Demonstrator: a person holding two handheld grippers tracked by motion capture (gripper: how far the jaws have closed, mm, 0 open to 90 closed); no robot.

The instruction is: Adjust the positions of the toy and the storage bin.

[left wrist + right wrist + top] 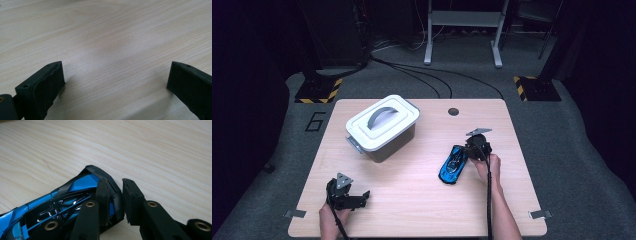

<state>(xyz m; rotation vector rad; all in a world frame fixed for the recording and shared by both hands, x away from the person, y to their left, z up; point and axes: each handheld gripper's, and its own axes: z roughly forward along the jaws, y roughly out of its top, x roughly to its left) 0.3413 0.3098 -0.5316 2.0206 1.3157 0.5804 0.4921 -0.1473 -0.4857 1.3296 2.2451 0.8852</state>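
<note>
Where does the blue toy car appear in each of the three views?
High view: the blue toy car lies right of centre on the table, at the right gripper.
Left gripper view: bare wood between the wide-open jaws; no car.
Right gripper view: lower left, one end of it between the jaws.
Shared landmark: the light wood grain of the table.

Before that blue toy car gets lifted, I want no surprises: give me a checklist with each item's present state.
1. Right gripper closed on blue toy car: ok, jaws pinch one side of its end.
2. Grip centred: not ok, only the edge is caught.
3. Left gripper free: ok, jaws wide open over bare table.
4. Storage box open: not ok, the lid is on.
5. Car's wheels on the table: cannot tell.
</note>
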